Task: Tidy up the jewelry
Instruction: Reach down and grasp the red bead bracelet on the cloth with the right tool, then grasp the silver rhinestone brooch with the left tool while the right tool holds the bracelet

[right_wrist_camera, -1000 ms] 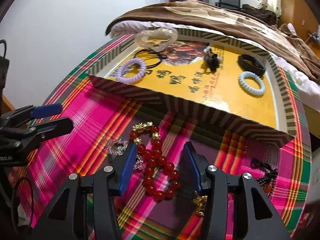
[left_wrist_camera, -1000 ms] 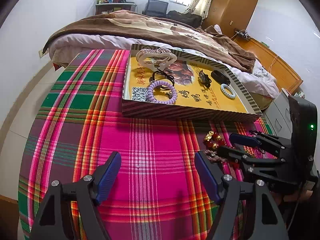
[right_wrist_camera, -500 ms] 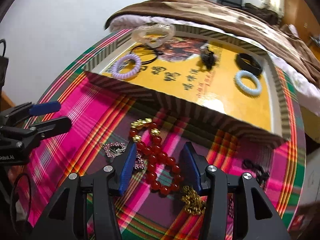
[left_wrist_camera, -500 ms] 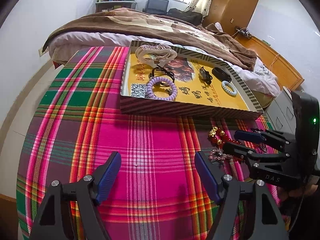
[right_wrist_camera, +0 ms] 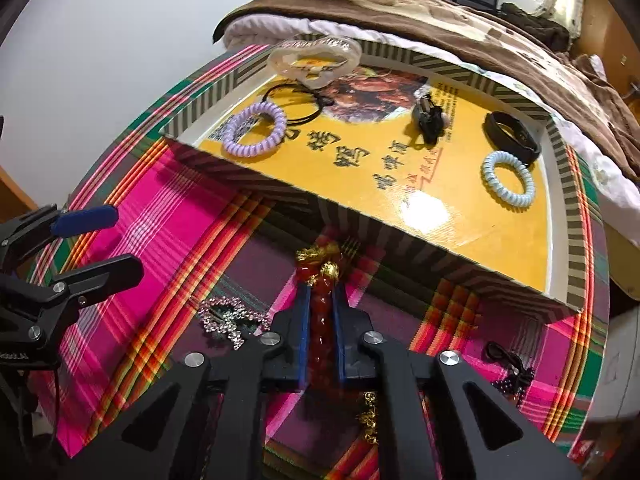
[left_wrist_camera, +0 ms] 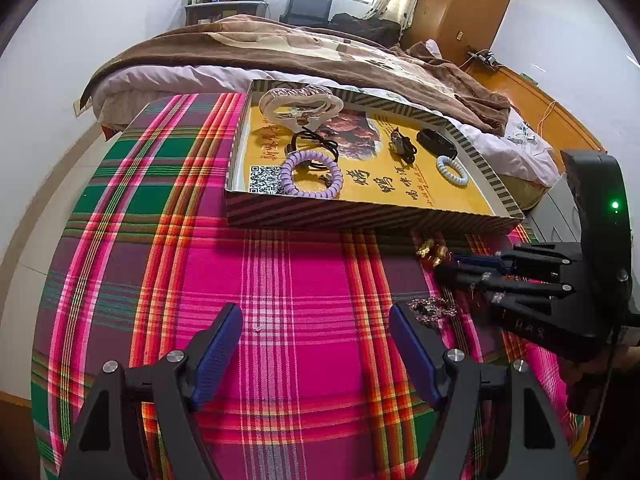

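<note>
My right gripper (right_wrist_camera: 320, 292) is shut on a red bead bracelet (right_wrist_camera: 320, 276), its gold charms sticking out past the fingertips just before the tray's front wall. The striped cardboard tray (right_wrist_camera: 440, 264) has a yellow floor with a purple coil band (right_wrist_camera: 254, 130), a light blue coil band (right_wrist_camera: 508, 178), a black wristband (right_wrist_camera: 510, 136), a black hair tie (right_wrist_camera: 300, 100), a dark clip (right_wrist_camera: 428, 118) and a clear heart-shaped box (right_wrist_camera: 316, 58). My left gripper (left_wrist_camera: 315, 312) hangs open over bare plaid cloth, holding nothing. Seen from the left wrist, the right gripper (left_wrist_camera: 444, 270) is low at the right.
A rhinestone piece (right_wrist_camera: 224, 316) lies left of the right fingers, a gold chain (right_wrist_camera: 368, 420) under them, a dark bead string (right_wrist_camera: 512, 368) at the right. The round table wears a plaid cloth (left_wrist_camera: 280, 280). A bed (left_wrist_camera: 280, 48) stands behind the tray.
The right jaws have shut on the red bead bracelet, squeezing its loop into a line, and the gripper moved slightly toward the tray. The left gripper has stayed put.
</note>
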Motion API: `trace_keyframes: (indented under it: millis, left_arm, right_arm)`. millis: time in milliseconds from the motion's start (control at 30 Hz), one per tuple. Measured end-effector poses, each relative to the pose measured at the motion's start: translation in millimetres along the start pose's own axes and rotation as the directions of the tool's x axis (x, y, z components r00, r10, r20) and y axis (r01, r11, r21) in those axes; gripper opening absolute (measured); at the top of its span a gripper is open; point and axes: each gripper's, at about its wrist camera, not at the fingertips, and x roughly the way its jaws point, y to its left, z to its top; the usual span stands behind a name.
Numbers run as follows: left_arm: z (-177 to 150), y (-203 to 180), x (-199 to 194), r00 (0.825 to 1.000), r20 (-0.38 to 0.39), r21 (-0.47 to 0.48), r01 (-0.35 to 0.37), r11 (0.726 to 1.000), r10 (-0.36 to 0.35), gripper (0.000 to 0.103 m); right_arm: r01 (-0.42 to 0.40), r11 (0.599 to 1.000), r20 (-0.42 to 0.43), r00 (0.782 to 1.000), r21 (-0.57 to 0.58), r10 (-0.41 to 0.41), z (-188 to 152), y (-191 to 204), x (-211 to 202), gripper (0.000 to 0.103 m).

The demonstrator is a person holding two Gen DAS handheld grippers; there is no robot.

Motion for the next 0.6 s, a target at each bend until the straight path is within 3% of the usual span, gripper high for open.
trace_keyframes:
  millis: [200,600]
  left_arm:
    - [1,-4,1,1.0,-0.007,0.022,0.004,1.0,-0.004,0.075]
    - [11,-30,18,0.995,-0.061,0.129,0.09,0.987,-0.083,0.081]
  right_arm:
    - [-0.051,0.995,0.078,0.996,0.083,0.044,-8,-13,-14,0.01]
    - [-0.143,0.975,0.293,0.952,0.168,0.089,-27,-27,-85,0.01]
